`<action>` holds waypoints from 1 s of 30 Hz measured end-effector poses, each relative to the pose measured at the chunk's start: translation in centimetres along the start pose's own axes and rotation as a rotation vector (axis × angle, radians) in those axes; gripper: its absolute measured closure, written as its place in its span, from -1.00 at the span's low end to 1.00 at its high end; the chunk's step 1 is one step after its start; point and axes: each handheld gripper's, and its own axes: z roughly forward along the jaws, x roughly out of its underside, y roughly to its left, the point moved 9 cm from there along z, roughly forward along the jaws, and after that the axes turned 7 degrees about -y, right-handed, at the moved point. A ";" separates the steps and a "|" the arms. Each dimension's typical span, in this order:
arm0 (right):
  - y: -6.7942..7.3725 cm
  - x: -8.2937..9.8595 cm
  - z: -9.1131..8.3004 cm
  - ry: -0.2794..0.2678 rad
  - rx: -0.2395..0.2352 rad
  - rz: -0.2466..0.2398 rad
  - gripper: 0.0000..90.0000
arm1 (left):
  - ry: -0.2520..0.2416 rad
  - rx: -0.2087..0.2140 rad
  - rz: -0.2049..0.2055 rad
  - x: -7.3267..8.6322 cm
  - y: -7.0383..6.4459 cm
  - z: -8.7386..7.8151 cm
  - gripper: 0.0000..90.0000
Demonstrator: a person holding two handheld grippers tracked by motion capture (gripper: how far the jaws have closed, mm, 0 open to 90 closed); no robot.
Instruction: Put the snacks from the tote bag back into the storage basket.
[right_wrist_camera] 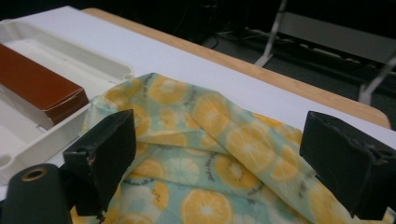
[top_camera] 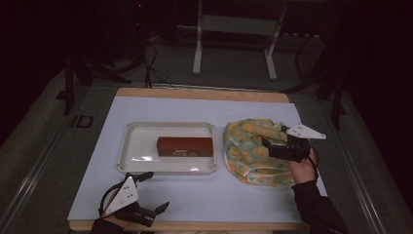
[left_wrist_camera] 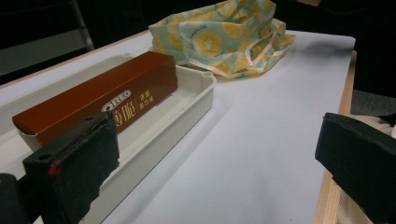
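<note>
A brown Oreo box (top_camera: 185, 146) lies flat in a shallow white tray (top_camera: 127, 146) at mid table. To the tray's right sits a crumpled cloth (top_camera: 248, 156) printed with orange slices. My right gripper (top_camera: 273, 137) hovers over the cloth's right side, open, its jaws spread above the fabric (right_wrist_camera: 210, 135) with nothing between them. My left gripper (top_camera: 157, 191) rests open near the front edge, just in front of the tray's front left corner. In the left gripper view the box (left_wrist_camera: 98, 98) and the tray's rim (left_wrist_camera: 205, 88) lie ahead of the left jaw, and the cloth (left_wrist_camera: 224, 37) lies beyond.
A white board (top_camera: 214, 200) covers the wooden table, whose edge (top_camera: 202, 93) shows at the back. Behind the table a white metal stand (top_camera: 197, 53) and dark cables (top_camera: 153, 68) sit on the grey floor.
</note>
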 end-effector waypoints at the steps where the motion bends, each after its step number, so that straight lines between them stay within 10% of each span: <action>1: 0.0 0.0 0.0 0.000 0.000 0.000 -0.76 | 0.000 0.000 0.000 0.0 0.0 0.0 -1.00; 30: -0.5 6.9 -4.8 -0.027 0.118 0.066 -0.76 | 0.002 0.010 0.004 0.0 -0.2 0.0 -1.00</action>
